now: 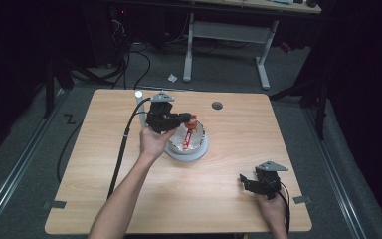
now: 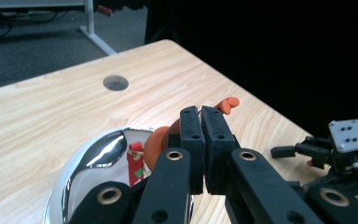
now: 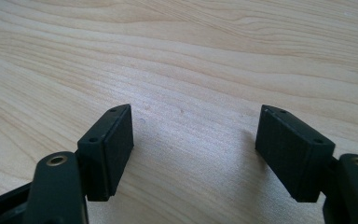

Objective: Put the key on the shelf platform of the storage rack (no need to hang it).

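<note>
1. High view: left gripper [image 1: 191,121] hangs over the far rim of the steel bowl [image 1: 200,135], which sits on a grey plate [image 1: 199,153] near the middle of the bench [image 1: 104,179], a little toward the far edge.
2. Left gripper view: the jaws are pressed together on a thin part of an orange toy [image 2: 157,143]; its body hangs behind the jaws, just above the bowl [image 2: 93,156]. An orange tip [image 2: 228,103] pokes out past the jaws.
3. A red item [image 2: 136,164] shows inside the bowl; cannot tell whether it is part of the toy.
4. Right gripper [image 1: 251,183] rests near the bench's near right corner, well apart from the bowl. Right gripper view: jaws wide, nothing between them, bare bench [image 3: 177,56] below.
5. Judgement: placing the toy into the bowl.
6. Risks: the grip is narrow, so the toy could swing or slip and land outside the bowl. A jaw catching the rim could tip the bowl or slide it off the plate. No hand steadies it.
</note>
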Motion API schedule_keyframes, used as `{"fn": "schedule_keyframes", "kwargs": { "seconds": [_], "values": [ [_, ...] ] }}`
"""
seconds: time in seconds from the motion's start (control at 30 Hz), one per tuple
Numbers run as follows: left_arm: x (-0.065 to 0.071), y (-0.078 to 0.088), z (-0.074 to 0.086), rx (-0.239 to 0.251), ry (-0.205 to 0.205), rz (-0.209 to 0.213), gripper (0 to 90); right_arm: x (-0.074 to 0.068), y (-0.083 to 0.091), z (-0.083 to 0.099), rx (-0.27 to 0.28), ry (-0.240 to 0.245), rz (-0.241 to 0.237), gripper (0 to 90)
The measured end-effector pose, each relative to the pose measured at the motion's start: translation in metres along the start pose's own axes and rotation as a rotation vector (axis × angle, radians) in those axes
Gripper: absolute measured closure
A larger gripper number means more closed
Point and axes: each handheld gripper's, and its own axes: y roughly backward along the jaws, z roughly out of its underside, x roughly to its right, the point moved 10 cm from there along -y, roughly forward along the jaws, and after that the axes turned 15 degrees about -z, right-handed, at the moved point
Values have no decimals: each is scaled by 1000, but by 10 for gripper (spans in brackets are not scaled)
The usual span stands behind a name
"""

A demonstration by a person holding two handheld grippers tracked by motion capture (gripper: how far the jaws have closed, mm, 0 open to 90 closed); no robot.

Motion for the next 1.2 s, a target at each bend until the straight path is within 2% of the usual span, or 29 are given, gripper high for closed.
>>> {"fn": "schedule_keyframes", "kwargs": {
  "seconds": [0.03,0.07,0.43,0.67,0.77,0.83,0.93,1.1,1.2],
  "values": [
    [-2,-1,1,-4,13,-8,888,0,0,0,0,3,0,280],
    [-4,-3,1,1,2,-10,888,0,0,0,0,0,0,280],
    [-18,-14,6,2,2,-40,888,0,0,0,0,0,0,280],
    [-26,-22,10,15,-22,-56,887,0,0,0,0,1,0,280],
    [-31,-26,11,16,-8,-76,887,0,0,0,0,1,0,280],
    [-34,-28,12,19,-32,-74,887,0,0,0,0,1,0,280],
    [-35,-31,13,23,-30,-85,887,0,0,0,0,1,0,280],
    [-39,-37,15,33,-55,-96,887,0,0,0,0,1,0,280],
    [-41,-41,16,39,-56,-107,887,0,0,0,0,0,0,280]
  ]
}}
